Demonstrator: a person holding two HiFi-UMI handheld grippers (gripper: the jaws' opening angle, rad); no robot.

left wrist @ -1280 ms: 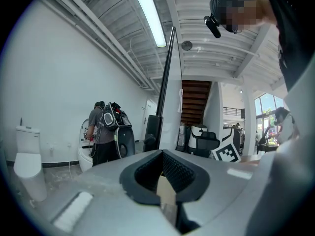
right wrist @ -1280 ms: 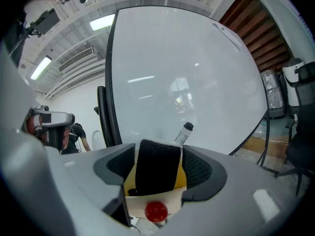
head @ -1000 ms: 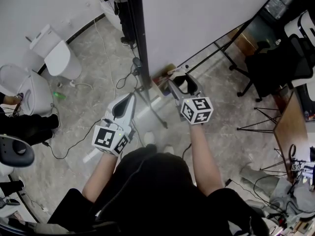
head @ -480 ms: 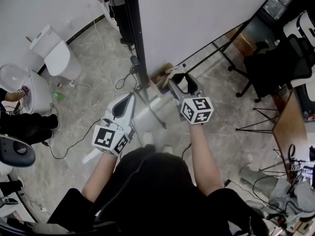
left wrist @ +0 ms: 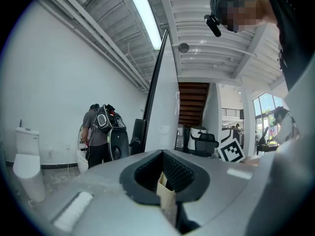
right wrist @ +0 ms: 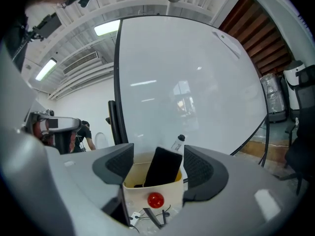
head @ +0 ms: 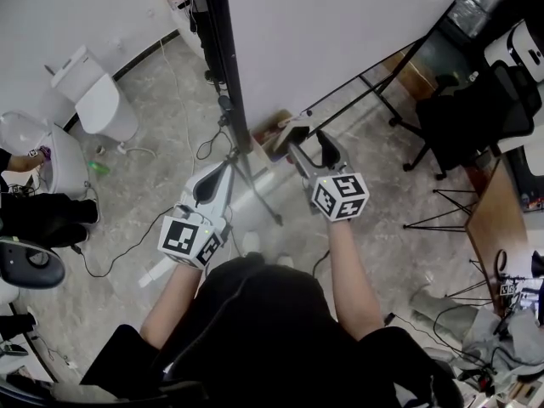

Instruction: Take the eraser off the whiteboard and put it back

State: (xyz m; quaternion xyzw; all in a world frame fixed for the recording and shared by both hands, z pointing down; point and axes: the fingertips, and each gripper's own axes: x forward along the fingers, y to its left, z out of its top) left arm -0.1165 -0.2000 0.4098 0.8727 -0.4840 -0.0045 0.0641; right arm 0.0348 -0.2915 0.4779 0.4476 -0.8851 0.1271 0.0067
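Standing tilted in a small cream box (right wrist: 138, 191) near the bottom left corner of the whiteboard (right wrist: 192, 82), the black eraser (right wrist: 162, 167) is being straddled by the right gripper (right wrist: 157, 163), whose jaws are being held wide apart on either side without touching it. A black-capped marker (right wrist: 178, 142) is being kept in the same box just behind the eraser. The left gripper (head: 223, 172) is being held off the whiteboard's left edge, jaws being kept together on nothing
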